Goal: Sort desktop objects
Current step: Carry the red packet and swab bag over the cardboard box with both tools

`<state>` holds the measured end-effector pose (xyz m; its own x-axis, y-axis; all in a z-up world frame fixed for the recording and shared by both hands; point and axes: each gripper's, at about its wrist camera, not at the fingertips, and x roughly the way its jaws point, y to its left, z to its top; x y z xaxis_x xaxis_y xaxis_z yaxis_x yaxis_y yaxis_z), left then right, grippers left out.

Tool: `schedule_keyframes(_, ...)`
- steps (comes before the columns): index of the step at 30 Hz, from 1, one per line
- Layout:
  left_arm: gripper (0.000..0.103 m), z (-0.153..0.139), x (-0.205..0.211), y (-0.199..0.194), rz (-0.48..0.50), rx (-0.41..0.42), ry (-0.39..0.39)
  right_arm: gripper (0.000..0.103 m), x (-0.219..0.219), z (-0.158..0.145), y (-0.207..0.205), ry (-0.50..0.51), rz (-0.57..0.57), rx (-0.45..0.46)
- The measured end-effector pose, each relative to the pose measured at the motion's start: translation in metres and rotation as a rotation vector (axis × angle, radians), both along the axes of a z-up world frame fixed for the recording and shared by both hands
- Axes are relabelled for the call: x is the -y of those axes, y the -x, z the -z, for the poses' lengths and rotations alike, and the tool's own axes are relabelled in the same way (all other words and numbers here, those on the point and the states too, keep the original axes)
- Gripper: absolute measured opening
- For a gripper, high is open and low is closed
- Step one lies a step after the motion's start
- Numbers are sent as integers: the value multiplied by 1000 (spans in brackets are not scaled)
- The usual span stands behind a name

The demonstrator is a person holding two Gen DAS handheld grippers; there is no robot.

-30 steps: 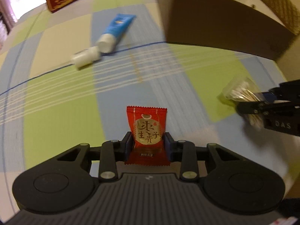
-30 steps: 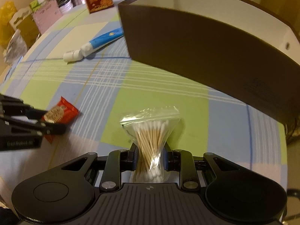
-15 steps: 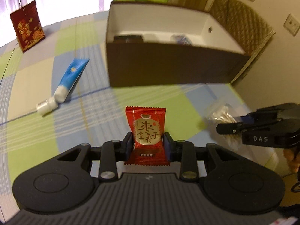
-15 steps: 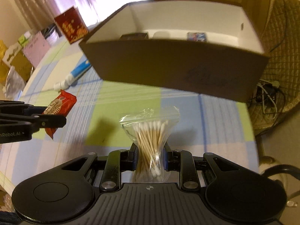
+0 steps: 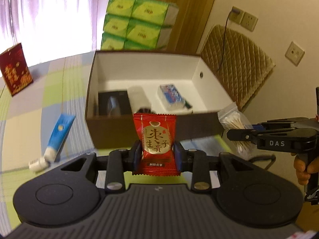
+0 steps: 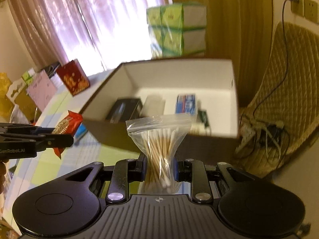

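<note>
My left gripper [image 5: 157, 154] is shut on a red snack packet [image 5: 155, 139] with gold characters, held upright in the air just short of the brown open box [image 5: 151, 135]. My right gripper [image 6: 159, 169] is shut on a clear bag of cotton swabs [image 6: 160, 139], pinched at its middle, near the box's front wall [image 6: 119, 137]. Each gripper shows in the other's view: the right one [image 5: 241, 131] with the swab bag [image 5: 233, 119], the left one [image 6: 59, 137] with the packet [image 6: 67, 123]. Inside the box lie a black box [image 5: 113, 101], a white item [image 5: 137, 97] and a blue-white pack [image 5: 171, 96].
A blue tube [image 5: 56, 135] with a white cap lies on the checked tablecloth [image 5: 24, 119] left of the box. A red carton [image 5: 15, 71] stands at the far left. Green tissue packs [image 5: 137, 22] are stacked behind the box; a quilted chair [image 5: 237, 63] and cables [image 6: 261, 131] are at right.
Both grippers rose from the tablecloth with their loads and tilted up toward the box. Its inside has come into view.
</note>
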<state>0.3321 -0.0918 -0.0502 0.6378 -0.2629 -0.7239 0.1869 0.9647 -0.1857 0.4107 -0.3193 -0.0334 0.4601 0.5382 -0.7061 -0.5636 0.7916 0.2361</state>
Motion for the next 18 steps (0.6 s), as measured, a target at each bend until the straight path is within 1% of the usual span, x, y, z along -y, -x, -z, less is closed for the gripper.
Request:
schedule_keyframes(5, 29, -11, 9, -36, 2, 27, 24, 22, -2, -14, -32, 2, 4, 49)
schedule_keyframes(8, 29, -11, 19, -59, 13, 35, 11, 22, -7, -11, -54, 19, 16, 57)
schedule_keyframes(10, 29, -10, 27, -75, 17, 29, -4, 22, -9, -7, -71, 25, 24, 44)
schedule_keyframes(14, 29, -3, 38, -115, 20, 12, -9, 22, -17, 4, -105, 40, 41, 17)
schedule_keyframes(18, 29, 9, 47, -154, 3, -19, -22, 22, -26, 15, -140, 61, 73, -3)
